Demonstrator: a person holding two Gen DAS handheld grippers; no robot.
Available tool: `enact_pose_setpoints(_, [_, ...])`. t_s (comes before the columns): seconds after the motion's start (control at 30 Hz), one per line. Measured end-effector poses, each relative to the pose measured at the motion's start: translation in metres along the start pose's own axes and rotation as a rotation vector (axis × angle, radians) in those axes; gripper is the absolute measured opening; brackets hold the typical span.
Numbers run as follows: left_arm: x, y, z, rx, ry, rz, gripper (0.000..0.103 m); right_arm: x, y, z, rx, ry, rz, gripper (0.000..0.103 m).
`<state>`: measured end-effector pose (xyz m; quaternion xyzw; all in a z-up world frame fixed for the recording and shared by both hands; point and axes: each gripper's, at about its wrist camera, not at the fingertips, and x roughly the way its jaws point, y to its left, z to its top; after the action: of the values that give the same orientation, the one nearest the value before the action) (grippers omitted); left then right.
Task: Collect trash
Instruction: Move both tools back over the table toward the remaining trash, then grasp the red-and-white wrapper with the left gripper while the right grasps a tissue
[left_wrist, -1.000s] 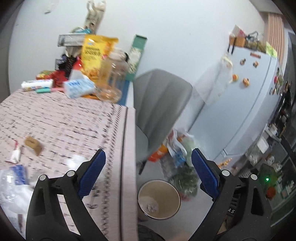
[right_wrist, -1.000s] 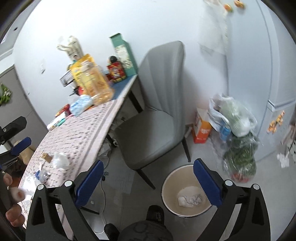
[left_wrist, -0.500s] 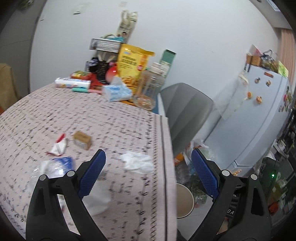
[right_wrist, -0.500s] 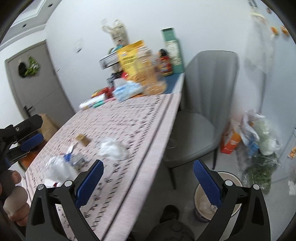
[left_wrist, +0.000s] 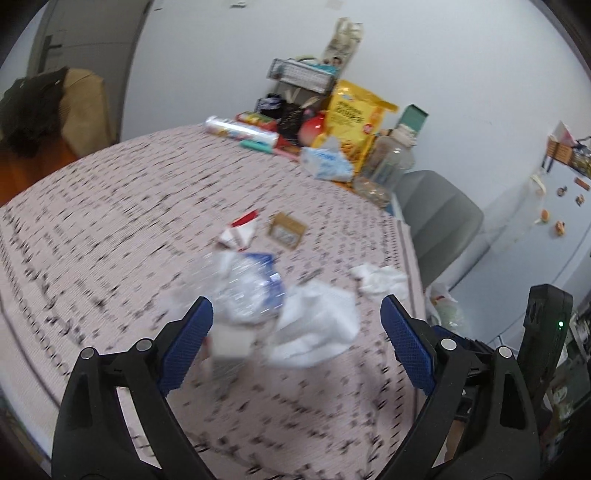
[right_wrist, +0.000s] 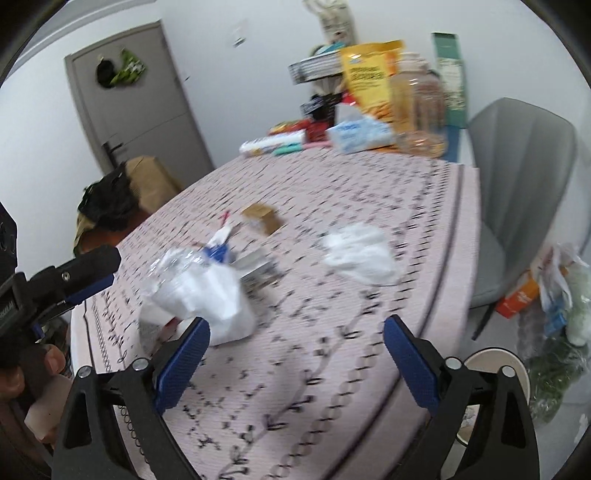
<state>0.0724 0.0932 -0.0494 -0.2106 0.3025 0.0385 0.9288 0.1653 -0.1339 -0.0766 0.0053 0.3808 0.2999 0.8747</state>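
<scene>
In the left wrist view, crumpled white tissue (left_wrist: 317, 325) and a crushed clear plastic bottle (left_wrist: 243, 291) are seen at centre frame on the patterned tablecloth (left_wrist: 110, 229); the left gripper (left_wrist: 295, 332) is spread wide, empty. In the right wrist view, the right gripper (right_wrist: 295, 343), whose jaws have just been closing slightly, is held wide and empty; a wadded tissue (right_wrist: 358, 254) lies right of centre, a round bin (right_wrist: 517, 373) lower right.

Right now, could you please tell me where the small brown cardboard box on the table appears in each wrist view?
Left wrist view: the small brown cardboard box lies just above centre, right of the red-and-white wrapper.
Right wrist view: the box sits left of centre, above the clear plastic bag pile.
Shared landmark: the yellow snack bag at the table's far end.
</scene>
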Motion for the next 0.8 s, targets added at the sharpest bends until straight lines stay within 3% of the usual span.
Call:
enact_pose_setpoints(0.27, [-0.004,0.036,-0.016,-0.048,0.048,0.057,0.079,0.033,0.023,0.002,-0.012,0.063,0.066,0.078])
enact_pose_setpoints(0.33, [0.001,0.04,-0.022,-0.059,0.072,0.066,0.076,0.044,0.025,0.003,-0.005,0.074,0.087,0.062])
enact_pose_setpoints(0.37, [0.003,0.041,-0.023,-0.061,0.08,0.067,0.074,0.048,0.024,0.003,0.007,0.088,0.108,0.03])
enact_pose_setpoints(0.4, [0.005,0.042,-0.025,-0.06,0.092,0.068,0.072,0.054,0.024,0.004,0.013,0.12,0.14,0.012])
enact_pose_setpoints(0.5, [0.015,0.037,-0.029,-0.037,0.122,0.075,0.068,0.049,0.028,0.001,-0.023,0.11,0.156,0.006])
enact_pose_setpoints(0.8, [0.041,0.033,-0.037,-0.031,0.166,0.142,0.06,0.02,0.011,-0.002,-0.007,0.075,0.196,0.005])
